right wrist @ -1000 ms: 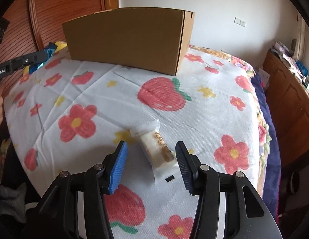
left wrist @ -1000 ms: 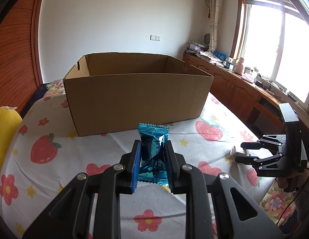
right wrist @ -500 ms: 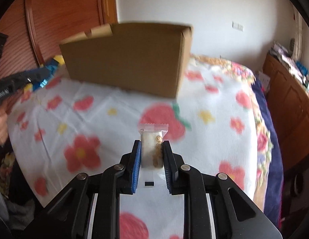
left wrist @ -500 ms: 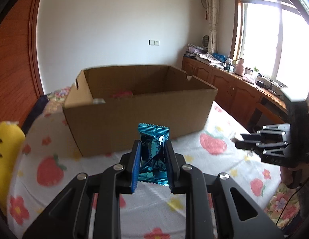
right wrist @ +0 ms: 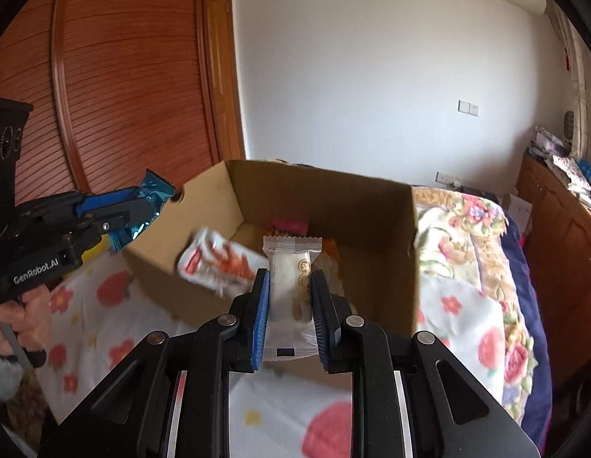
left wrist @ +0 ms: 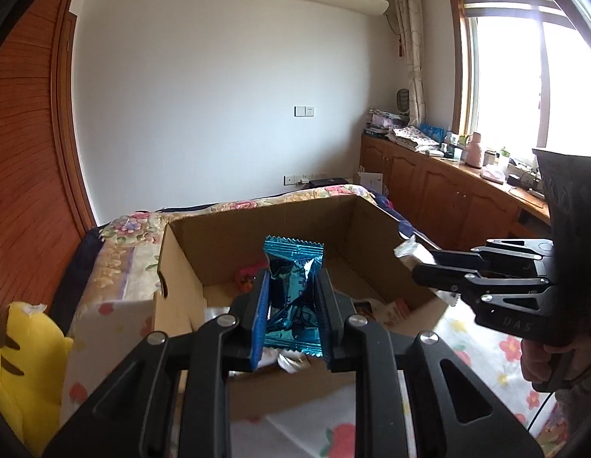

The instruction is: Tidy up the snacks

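Note:
My left gripper [left wrist: 291, 286] is shut on a blue foil snack packet [left wrist: 293, 267] and holds it over the front edge of the open cardboard box [left wrist: 181, 263]. My right gripper [right wrist: 289, 286] is shut on a white snack packet [right wrist: 291, 274] above the box's [right wrist: 322, 194] near wall. Each gripper shows in the other's view: the right one [left wrist: 421, 263] at the box's right wall with the white packet [left wrist: 409, 248], the left one [right wrist: 142, 206] at the box's left corner with the blue packet [right wrist: 152, 191]. Several snacks lie inside the box, among them a red-and-white packet [right wrist: 219, 263].
The box stands on a bed with a strawberry-and-flower sheet [right wrist: 471, 328]. A yellow plush toy [left wrist: 24, 362] lies at the left edge. Wooden cabinets [left wrist: 429, 191] with clutter run under the window on the right. A wooden wardrobe [right wrist: 123, 76] stands behind the box.
Both grippers rose and moved forward to the box's rim, so its inside now shows. The right gripper, open around the white packet a second ago, has shut on it and lifted it.

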A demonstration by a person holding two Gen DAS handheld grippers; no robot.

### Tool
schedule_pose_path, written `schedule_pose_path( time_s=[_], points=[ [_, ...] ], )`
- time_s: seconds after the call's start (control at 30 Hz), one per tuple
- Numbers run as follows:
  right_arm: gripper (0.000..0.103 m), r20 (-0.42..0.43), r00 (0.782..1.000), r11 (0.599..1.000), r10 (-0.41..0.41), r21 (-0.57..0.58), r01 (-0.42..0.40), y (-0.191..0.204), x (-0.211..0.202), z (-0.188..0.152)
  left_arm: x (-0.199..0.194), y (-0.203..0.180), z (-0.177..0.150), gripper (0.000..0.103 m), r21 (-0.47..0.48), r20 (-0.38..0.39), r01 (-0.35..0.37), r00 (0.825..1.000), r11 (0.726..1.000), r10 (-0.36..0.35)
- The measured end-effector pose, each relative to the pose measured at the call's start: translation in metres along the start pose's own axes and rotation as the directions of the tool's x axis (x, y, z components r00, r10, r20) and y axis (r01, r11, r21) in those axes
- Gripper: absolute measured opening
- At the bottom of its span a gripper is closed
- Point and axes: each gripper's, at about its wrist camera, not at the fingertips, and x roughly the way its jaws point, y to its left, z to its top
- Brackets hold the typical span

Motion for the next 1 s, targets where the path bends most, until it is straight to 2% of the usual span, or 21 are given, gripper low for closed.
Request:
schedule_pose_path(
  time_s=[0.23, 0.33, 0.4, 0.47, 0.77, 1.0],
  points=[
    [0.020, -0.016, 1.000, 1.000, 0.018, 0.021, -0.017, -0.004, 0.040, 0.017, 0.030, 0.017, -0.006, 0.023, -0.029, -0.025, -0.003, 1.000, 1.000, 0.002],
    [0.025, -0.029, 1.000, 1.000, 0.007, 0.030, -0.006, -0.008, 0.053, 0.014, 0.040, 0.019, -0.009, 0.033, -0.032, -0.031, -0.014, 0.999, 0.999, 0.013],
    [0.035, -0.040, 0.999, 0.999, 0.008, 0.036, -0.007, -0.010, 0.058, 0.013, 0.044, 0.020, -0.012, 0.033, -0.038, -0.042, -0.016, 0.999, 0.999, 0.014],
    [0.036, -0.045, 0.999, 0.999, 0.005, 0.036, -0.003, -0.011, 0.059, 0.011, 0.045, 0.019, -0.015, 0.034, -0.036, -0.049, -0.026, 0.998, 0.999, 0.024],
    [0.036, -0.020, 1.000, 0.999, -0.015, 0.041, 0.016, -0.002, 0.028, 0.002, 0.009, 0.006, -0.032, 0.034, -0.011, -0.062, -0.078, 0.995, 0.997, 0.077],
    [0.038, 0.009, 0.999, 0.998, -0.036, 0.059, 0.036, 0.012, -0.027, -0.013, -0.039, -0.012, -0.046, 0.034, 0.002, -0.056, -0.090, 0.994, 0.996, 0.090]
  ],
)
